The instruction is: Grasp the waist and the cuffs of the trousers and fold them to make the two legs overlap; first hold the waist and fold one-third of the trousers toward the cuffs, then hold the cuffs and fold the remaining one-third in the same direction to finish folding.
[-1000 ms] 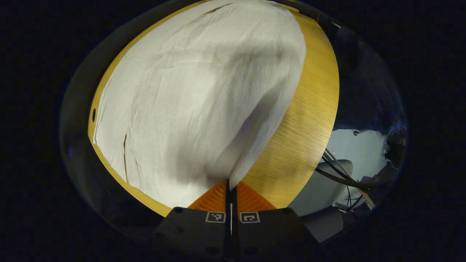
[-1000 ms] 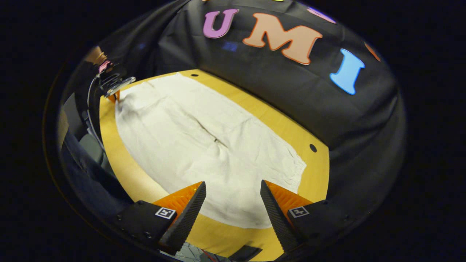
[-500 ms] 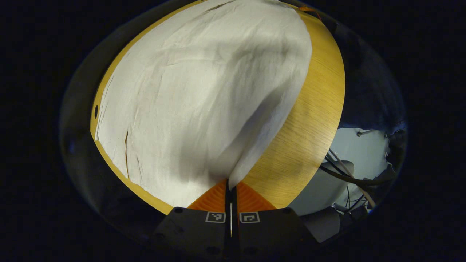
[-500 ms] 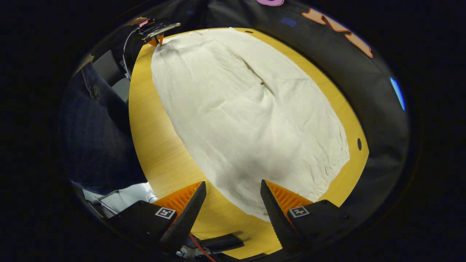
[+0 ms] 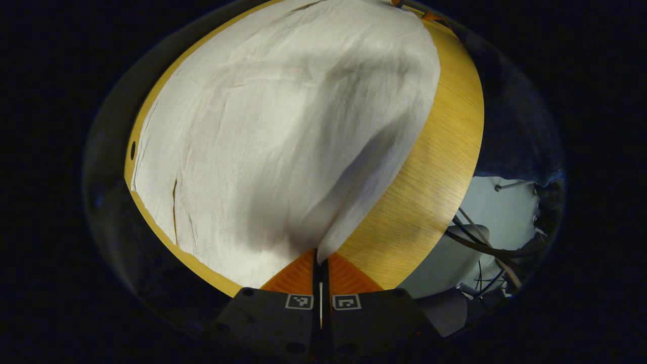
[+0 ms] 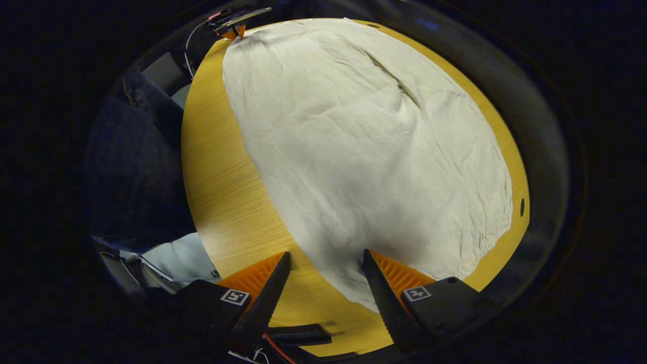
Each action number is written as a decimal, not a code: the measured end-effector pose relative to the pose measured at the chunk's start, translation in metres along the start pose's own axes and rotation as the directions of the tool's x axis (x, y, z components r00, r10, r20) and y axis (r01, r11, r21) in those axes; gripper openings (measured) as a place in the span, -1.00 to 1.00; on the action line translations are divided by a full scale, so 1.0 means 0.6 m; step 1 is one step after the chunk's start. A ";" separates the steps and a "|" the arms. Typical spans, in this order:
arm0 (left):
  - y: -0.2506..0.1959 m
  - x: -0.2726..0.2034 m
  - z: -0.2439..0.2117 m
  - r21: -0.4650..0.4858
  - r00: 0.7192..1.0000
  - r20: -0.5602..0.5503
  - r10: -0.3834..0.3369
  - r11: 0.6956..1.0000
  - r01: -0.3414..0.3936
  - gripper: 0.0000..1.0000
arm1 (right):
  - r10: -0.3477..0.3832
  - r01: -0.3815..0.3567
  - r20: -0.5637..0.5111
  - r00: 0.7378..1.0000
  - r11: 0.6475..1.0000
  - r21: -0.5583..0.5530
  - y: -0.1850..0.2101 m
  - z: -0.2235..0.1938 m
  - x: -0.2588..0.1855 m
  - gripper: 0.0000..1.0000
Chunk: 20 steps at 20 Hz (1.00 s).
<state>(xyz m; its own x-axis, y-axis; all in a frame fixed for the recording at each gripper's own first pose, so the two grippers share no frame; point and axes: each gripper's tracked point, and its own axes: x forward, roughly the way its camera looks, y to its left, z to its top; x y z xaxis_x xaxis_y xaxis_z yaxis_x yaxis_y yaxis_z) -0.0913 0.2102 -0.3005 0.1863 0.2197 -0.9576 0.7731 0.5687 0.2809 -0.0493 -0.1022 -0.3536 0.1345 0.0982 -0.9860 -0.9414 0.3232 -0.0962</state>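
White trousers (image 5: pixel 283 126) lie spread flat on a wooden table (image 5: pixel 429 177). My left gripper (image 5: pixel 320 258) is shut on the near corner of the cuff end, which rises a little off the table into the closed jaws. In the right gripper view the trousers (image 6: pixel 374 141) stretch away from me, with the gathered waist at the near end. My right gripper (image 6: pixel 323 275) is open just over the near waist corner, cloth showing between its fingers and the table (image 6: pixel 222 167) beneath. The left gripper (image 6: pixel 233 30) appears far off at the cuff end.
A person in dark clothes (image 6: pixel 131 167) stands along the table's long edge. Cables (image 5: pixel 480 242) and a pale floor lie beyond that edge. A small hole (image 6: pixel 521 207) marks the table near the waist's far corner.
My right gripper has tilted down and come closer over the near waist corner, still open. My left gripper stays shut on the cuff corner and has barely moved.
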 end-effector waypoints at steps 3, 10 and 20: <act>0.001 0.001 -0.002 0.007 1.000 -0.007 -0.007 1.000 0.007 -1.00 | 0.003 -0.002 -0.023 1.000 1.000 0.018 0.002 -0.001 -0.002 0.75; -0.002 0.001 0.001 0.008 0.999 -0.014 -0.034 0.999 0.035 -1.00 | -0.057 0.062 -0.046 0.997 0.993 0.099 -0.028 0.003 0.000 -0.14; -0.002 0.002 0.001 0.009 0.999 0.031 -0.022 1.000 0.022 -1.00 | -0.139 0.151 -0.085 0.987 0.976 0.159 -0.045 0.003 0.003 -0.88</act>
<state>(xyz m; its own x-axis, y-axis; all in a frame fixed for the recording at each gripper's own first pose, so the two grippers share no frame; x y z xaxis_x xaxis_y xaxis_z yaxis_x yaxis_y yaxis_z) -0.0919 0.2094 -0.3022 0.1878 0.1825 -0.9651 0.7823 0.5663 0.2593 -0.0230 -0.1093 -0.3524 0.2373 -0.0278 -0.9710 -0.8488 0.4802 -0.2212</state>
